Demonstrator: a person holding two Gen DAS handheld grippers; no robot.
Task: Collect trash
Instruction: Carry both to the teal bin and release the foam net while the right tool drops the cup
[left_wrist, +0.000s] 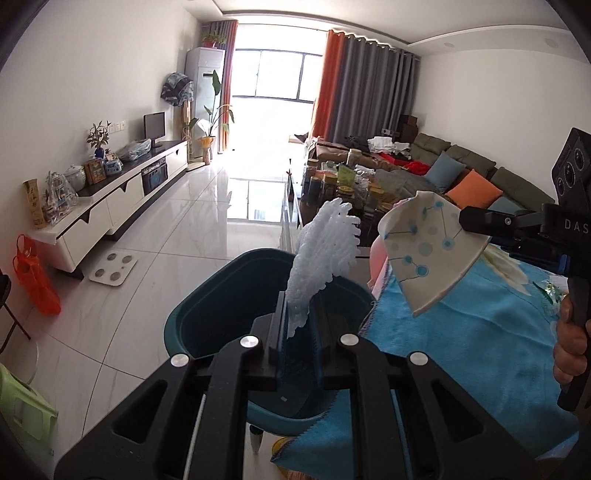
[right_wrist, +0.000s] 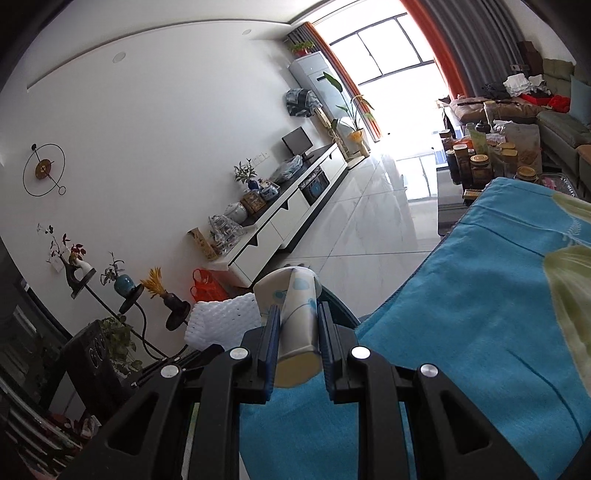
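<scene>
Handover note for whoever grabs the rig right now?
Left hand-held gripper: shut on white foam net, held above the teal bin.
Right hand-held gripper: shut on crushed paper cup, at the edge of the blue cloth, beside the bin.
Done: both pieces picked up.
Left: drop both into the bin; neither is released yet. Another small wrapper lies on the cloth near the right hand; probably next.
</scene>
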